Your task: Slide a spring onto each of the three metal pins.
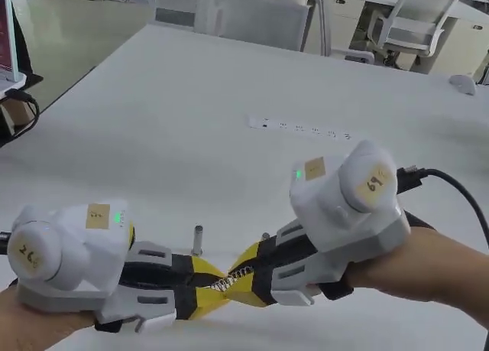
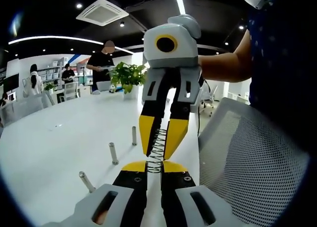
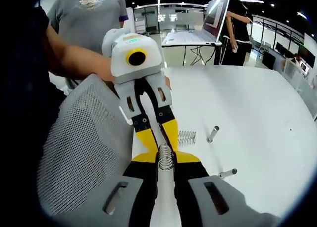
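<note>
Spring (image 1: 235,276) is held betw. both tools: L gripper (image 2: 154,165) and R gripper (image 3: 166,159) each clamp it. Three pins (image 2: 114,153) sit nearby.

The spring (image 2: 157,148) was thin, bright metal wire. The pins (image 2: 113,153) were dull grey metal. The table (image 1: 191,99) was smooth, matt white. The left gripper (image 2: 154,166) and right gripper (image 3: 166,160) had matt white plastic shells. The chair (image 2: 247,153) back was grey mesh cloth.

Pins (image 1: 198,240) stand on the table (image 1: 191,121) behind the spring (image 1: 235,275).
</note>
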Tool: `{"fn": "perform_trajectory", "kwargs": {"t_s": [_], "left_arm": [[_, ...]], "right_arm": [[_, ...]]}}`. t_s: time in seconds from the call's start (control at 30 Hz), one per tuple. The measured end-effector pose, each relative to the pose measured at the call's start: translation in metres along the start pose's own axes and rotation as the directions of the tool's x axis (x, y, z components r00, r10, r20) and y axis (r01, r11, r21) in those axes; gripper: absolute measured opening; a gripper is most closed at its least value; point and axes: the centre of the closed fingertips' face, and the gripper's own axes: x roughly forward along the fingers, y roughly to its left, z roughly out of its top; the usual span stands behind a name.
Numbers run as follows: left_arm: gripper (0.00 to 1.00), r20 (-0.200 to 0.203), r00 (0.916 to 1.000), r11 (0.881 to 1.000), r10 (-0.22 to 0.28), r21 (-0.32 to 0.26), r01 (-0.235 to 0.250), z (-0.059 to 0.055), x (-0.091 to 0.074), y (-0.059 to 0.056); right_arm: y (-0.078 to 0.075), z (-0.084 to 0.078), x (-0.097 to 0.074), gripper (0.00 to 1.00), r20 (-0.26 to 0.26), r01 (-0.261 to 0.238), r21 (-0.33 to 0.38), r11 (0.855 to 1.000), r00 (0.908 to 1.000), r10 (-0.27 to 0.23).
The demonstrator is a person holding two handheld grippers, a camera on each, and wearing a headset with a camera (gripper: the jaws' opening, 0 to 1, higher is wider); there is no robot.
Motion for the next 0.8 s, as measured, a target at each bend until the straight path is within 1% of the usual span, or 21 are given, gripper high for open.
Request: {"fn": "perform_trajectory", "kwargs": {"t_s": [0.23,0.4,0.53,0.63,0.8], "left_arm": [[0.02,-0.012,0.9998,1.0,-0.013,0.025,0.013,0.0002,0.0032,-0.004],[0.02,-0.008,0.9998,0.999,-0.02,0.03,0.02,0.001,0.0039,-0.0049],[0.03,-0.016,0.9996,0.999,-0.025,0.037,0.025,0.0008,0.0067,-0.0058],[0.03,-0.031,0.999,0.998,-0.034,0.051,0.035,-0.0009,0.0092,-0.0083],[0.03,-0.03,0.9988,0.998,-0.039,0.05,0.041,-0.0016,0.0095,-0.009]], "right_arm": [[0.0018,-0.0018,-0.0012,0.08,-0.027,-0.005,0.017,1.0,0.9996,0.006],[0.0026,-0.0008,-0.0027,0.08,-0.045,-0.003,0.02,1.0,0.999,0.004],[0.0025,-0.0016,-0.0024,0.08,-0.079,-0.006,0.026,1.0,0.9968,0.008],[0.0048,-0.0032,-0.0012,0.08,-0.113,-0.009,0.007,1.0,0.9935,0.01],[0.0053,-0.0021,-0.001,0.08,-0.124,-0.01,0.003,1.0,0.9922,0.01]]}}
